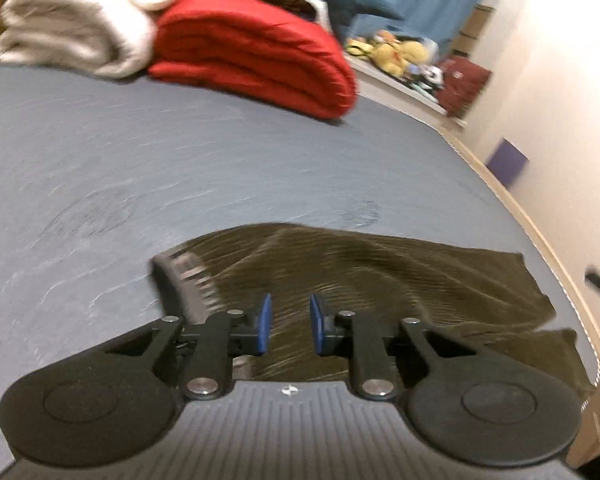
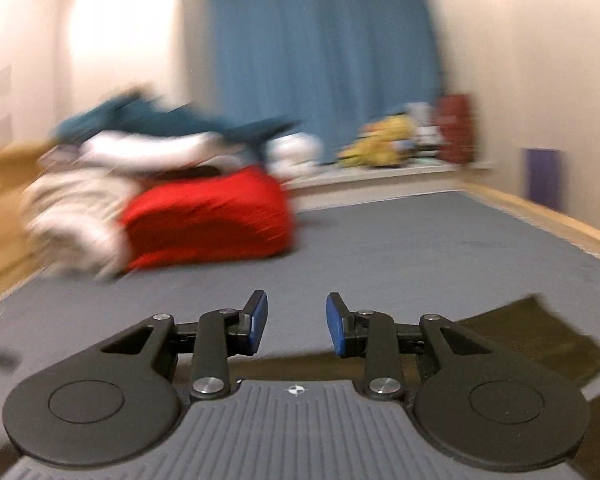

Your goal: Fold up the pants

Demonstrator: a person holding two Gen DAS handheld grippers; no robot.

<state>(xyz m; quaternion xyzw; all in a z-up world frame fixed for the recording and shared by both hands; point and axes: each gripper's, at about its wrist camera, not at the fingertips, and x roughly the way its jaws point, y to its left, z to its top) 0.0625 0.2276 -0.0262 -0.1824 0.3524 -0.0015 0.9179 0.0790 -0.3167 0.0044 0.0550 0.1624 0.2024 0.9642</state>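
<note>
left claw (image 1: 290, 322) narrow, empty | right claw (image 2: 296, 322) parted, empty | one pants (image 1: 400, 280) | one bed (image 1: 180, 160)

Right gripper (image 2: 296, 322): jaws standing apart, holding nothing. Olive pants (image 2: 532, 336) lying on grey bed (image 2: 400, 248) (lower right); red blanket (image 2: 208, 224) sitting beyond, blurred.

Two wrist views over the grey bed (image 1: 180, 152)
Left looks down, close above the pants (image 1: 380, 280); right faces level toward the far curtain (image 2: 324, 60); both share the red blanket (image 2: 208, 220)
</note>
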